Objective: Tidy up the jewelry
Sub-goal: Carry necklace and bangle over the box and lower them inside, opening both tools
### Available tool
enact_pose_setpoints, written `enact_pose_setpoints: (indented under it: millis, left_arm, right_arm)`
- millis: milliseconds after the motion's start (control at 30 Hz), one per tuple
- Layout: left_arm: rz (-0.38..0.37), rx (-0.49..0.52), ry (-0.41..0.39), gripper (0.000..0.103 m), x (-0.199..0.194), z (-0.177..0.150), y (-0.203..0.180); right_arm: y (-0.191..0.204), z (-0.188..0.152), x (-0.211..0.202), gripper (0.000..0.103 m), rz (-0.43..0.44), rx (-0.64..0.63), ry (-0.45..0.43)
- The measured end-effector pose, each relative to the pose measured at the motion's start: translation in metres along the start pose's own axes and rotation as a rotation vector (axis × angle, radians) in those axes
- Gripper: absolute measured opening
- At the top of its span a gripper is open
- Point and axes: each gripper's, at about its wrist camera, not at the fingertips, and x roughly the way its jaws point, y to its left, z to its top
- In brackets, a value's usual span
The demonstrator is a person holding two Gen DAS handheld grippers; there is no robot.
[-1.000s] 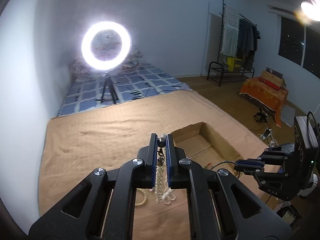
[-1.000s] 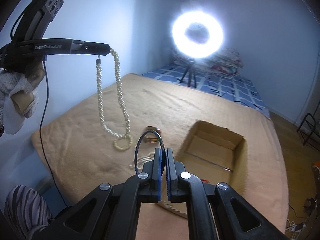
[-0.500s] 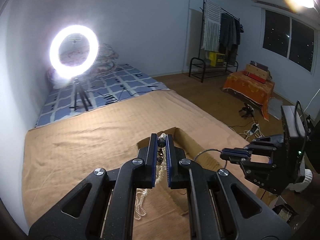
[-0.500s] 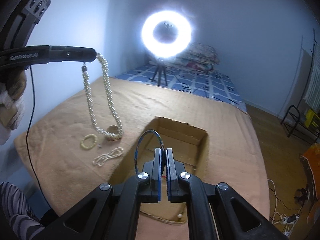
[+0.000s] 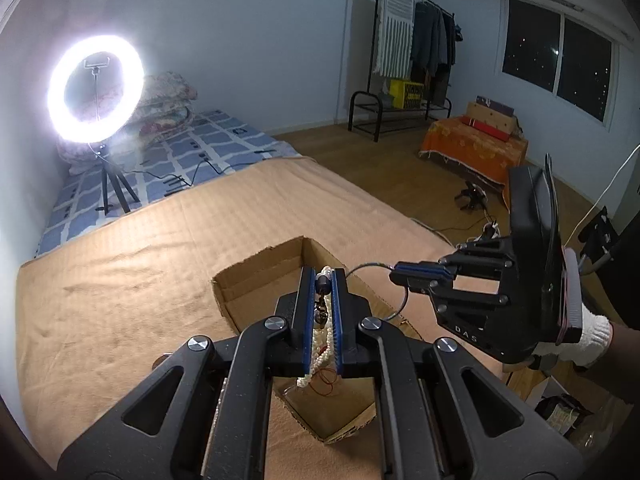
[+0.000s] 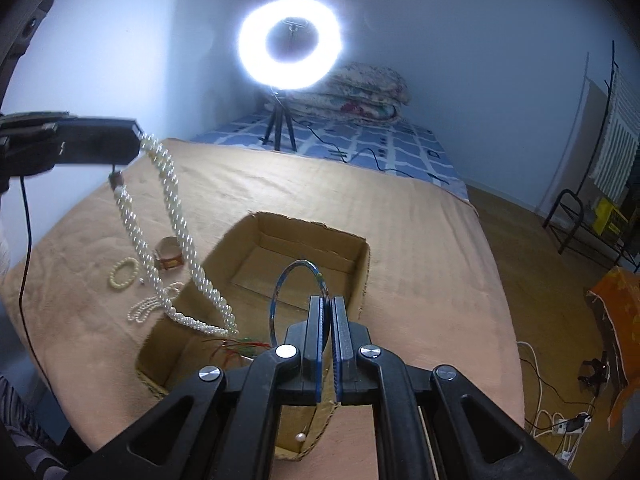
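Note:
My left gripper [image 5: 323, 275] is shut on a twisted pearl necklace [image 5: 320, 340] near its clasp. The strand hangs down, and its lower loop reaches inside the open cardboard box [image 5: 256, 264] on the tan blanket. From the right wrist view, the left gripper [image 6: 136, 140] and the necklace [image 6: 176, 232] hang over the box's [image 6: 304, 222] left side. My right gripper [image 6: 327, 300] is shut on a thin bluish metal bangle [image 6: 280, 288] above the box. That gripper [image 5: 394, 276] and its bangle [image 5: 404, 300] also show at the right of the left wrist view.
A pearl bracelet [image 6: 124, 274], a brown bangle [image 6: 170, 258] and a small pearl strand [image 6: 146, 308] lie on the blanket left of the box. Red threads [image 6: 236, 346] and a loose pearl [image 6: 300, 437] lie inside it. A ring light [image 6: 290, 38] stands behind.
Both grippers have moved toward and over the box, each keeping its hold. The necklace's lower end has swung from above the blanket to inside the box.

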Motion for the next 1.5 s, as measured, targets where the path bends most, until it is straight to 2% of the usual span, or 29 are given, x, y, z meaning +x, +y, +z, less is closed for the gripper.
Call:
enact_pose_setpoints:
  millis: [433,600,867,1333,1400,1500]
  left_arm:
    - [0.050,-0.031,0.049,0.005,0.056,0.001,0.025]
    - [0.053,-0.056,0.089,0.005,0.086,0.002,0.038]
    - [0.104,-0.052,0.153,0.005,0.131,0.001,0.048]
    - [0.125,-0.055,0.196,0.006,0.150,-0.005,0.052]
    - [0.121,-0.066,0.192,0.013,0.149,-0.003,0.054]
    - [0.119,-0.078,0.175,0.034,0.144,0.000,0.055]
  right_arm:
    - [-0.009,0.005,0.044,0.001,0.014,0.004,0.051]
    - [-0.008,0.004,0.061,0.001,0.021,0.003,0.077]
    - [-0.003,-0.005,0.082,0.001,0.029,-0.006,0.128]
    - [-0.001,-0.016,0.094,0.002,0.038,-0.006,0.172]
    - [0.001,-0.016,0.093,0.017,0.035,-0.011,0.172]
    - [0.003,-0.017,0.092,0.020,0.039,-0.019,0.170]
